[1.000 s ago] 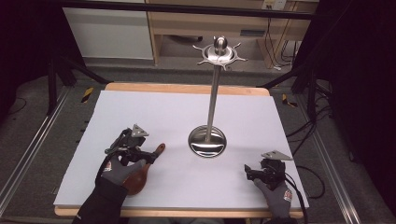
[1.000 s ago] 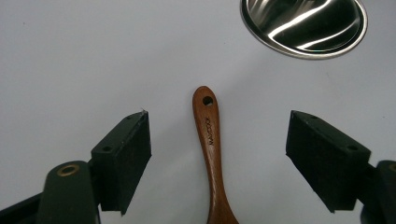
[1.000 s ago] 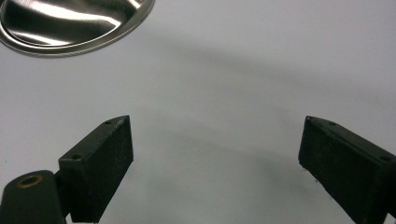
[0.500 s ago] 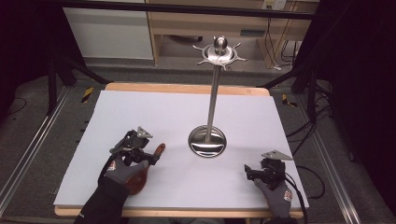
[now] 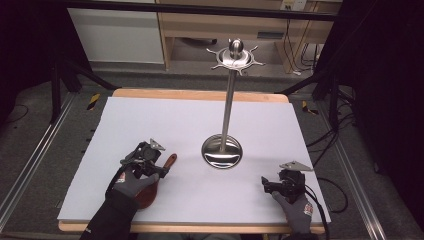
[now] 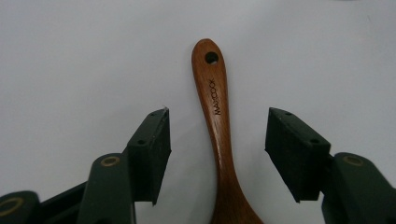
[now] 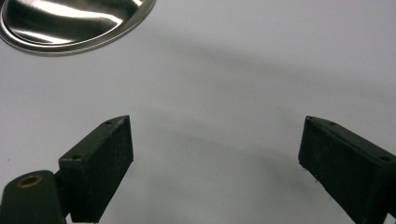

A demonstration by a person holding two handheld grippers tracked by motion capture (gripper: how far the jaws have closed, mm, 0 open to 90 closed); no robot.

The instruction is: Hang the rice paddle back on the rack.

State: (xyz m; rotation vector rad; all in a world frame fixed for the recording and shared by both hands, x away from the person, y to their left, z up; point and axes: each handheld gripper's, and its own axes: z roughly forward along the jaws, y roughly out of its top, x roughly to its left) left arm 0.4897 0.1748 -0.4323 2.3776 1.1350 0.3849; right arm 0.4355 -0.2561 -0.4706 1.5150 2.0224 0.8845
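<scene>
A brown wooden spoon (image 5: pixel 170 161) lies on the white mat, its bowl (image 5: pixel 145 198) partly under my left hand. Its handle (image 6: pixel 215 100), with a hole near the end, runs up between the jaws of my left gripper (image 6: pixel 218 116). The jaws have just been closing, but a gap shows on each side of the handle and the pads do not touch it. From above, the left gripper (image 5: pixel 159 166) points up and to the right along the handle. My right gripper (image 7: pixel 217 128) stands open over bare mat, also at the front right (image 5: pixel 266 184).
A tall steel stand with a round base (image 5: pixel 222 152) rises at the middle of the mat, topped by a ring of hooks (image 5: pixel 235 56). The base's rim (image 7: pixel 70 28) lies ahead and left of the right gripper. The white mat (image 5: pixel 165 120) covers a wooden table.
My left gripper has edged slightly to the right over the spoon's handle. The right hand and the stand have not moved.
</scene>
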